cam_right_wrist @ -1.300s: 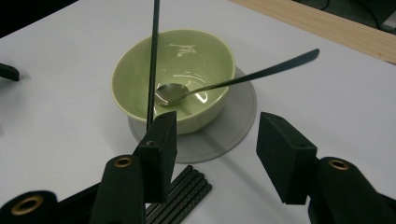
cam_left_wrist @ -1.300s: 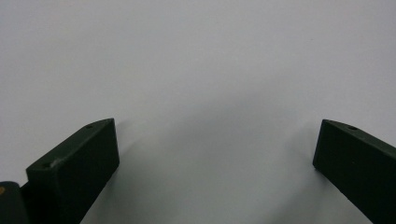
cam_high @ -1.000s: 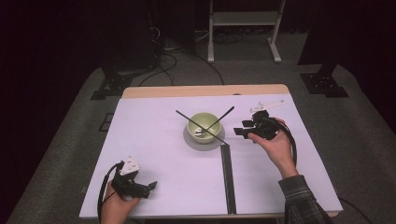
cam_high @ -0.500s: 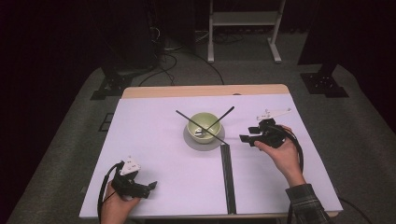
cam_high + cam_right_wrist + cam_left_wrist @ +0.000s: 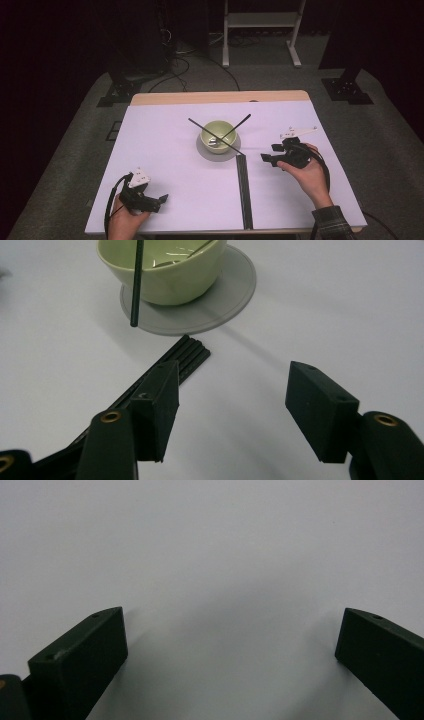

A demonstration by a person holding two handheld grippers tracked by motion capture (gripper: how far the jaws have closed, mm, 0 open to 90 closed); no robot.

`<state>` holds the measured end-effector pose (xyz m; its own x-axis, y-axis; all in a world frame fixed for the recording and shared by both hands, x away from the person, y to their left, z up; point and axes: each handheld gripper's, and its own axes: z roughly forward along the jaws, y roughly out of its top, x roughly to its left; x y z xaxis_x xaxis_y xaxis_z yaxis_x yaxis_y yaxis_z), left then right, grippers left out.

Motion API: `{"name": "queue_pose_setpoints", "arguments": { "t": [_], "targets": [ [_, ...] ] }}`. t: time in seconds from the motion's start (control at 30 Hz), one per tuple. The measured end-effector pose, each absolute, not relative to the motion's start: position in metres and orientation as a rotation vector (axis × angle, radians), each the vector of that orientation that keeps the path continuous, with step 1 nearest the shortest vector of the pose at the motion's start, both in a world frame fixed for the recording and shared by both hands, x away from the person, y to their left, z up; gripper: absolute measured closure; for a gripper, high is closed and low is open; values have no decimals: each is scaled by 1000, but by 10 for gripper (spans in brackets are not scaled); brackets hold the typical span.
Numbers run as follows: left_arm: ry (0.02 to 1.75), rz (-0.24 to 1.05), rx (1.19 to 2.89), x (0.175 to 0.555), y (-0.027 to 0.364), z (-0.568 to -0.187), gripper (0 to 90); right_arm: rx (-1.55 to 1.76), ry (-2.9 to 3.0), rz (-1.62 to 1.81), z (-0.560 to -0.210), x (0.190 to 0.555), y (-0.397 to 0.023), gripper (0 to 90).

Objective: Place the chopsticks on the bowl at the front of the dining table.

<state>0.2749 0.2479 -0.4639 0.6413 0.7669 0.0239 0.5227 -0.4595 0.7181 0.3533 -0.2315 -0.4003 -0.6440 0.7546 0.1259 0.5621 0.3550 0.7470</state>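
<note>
The right tool (image 5: 267,159) hangs wide open near the green bowl (image 5: 218,134), beside the black strip (image 5: 243,190). The left tool (image 5: 159,201) gapes wide over bare desk (image 5: 165,150).

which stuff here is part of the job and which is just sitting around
In the job:
right gripper, jaws open, beside the bundle
bundle of black sticks on the table
green bowl on its grey saucer
two sticks crossed over the bowl

Lying about:
left gripper, open over bare table
white rack, cables on the floor
</note>
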Motion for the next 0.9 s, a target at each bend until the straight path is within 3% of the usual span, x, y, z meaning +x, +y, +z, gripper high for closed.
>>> {"name": "queue_pose_setpoints", "arguments": {
  "t": [0.9],
  "targets": [
    [1003,452,2165,275,248,-464,0,1200,2391,1106,-423,322,-240,269]
  ]
}}
